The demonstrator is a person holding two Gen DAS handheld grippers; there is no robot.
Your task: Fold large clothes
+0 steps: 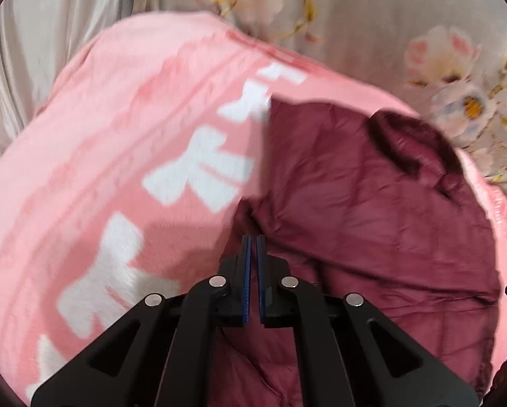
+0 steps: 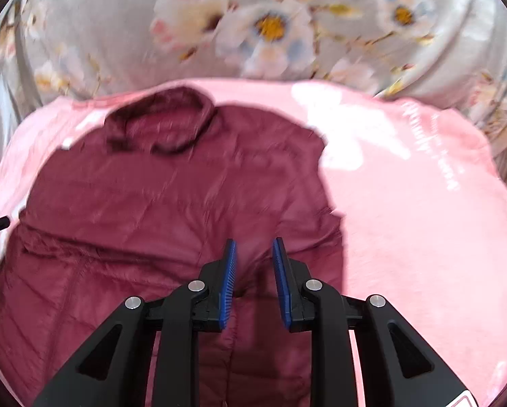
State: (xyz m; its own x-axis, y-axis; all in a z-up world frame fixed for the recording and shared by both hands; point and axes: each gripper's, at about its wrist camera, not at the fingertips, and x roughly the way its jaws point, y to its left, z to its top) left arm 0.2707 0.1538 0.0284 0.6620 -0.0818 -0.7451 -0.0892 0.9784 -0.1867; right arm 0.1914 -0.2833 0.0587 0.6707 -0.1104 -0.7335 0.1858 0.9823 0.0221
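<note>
The maroon jacket (image 2: 172, 203) lies half-folded on the pink blanket (image 2: 423, 203), left gripper (image 1: 253, 237) fingers closed and empty, right gripper (image 2: 253, 240) fingers parted and empty, further folds remaining.

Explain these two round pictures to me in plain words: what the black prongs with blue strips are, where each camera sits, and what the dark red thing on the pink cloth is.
There is no robot here. A person holds a two-finger grasping tool in each hand, and a wide-angle camera on each one looks along its fingers, which makes the pictures round. One picture comes from the left tool, whose blue-lined fingers are shut with nothing visibly caught at their tips. The other comes from the right tool, whose fingers stand apart and empty. Below both lies a dark red padded jacket, collar away from the cameras, spread on a pink blanket. Flowered bedding lies beyond.
</note>
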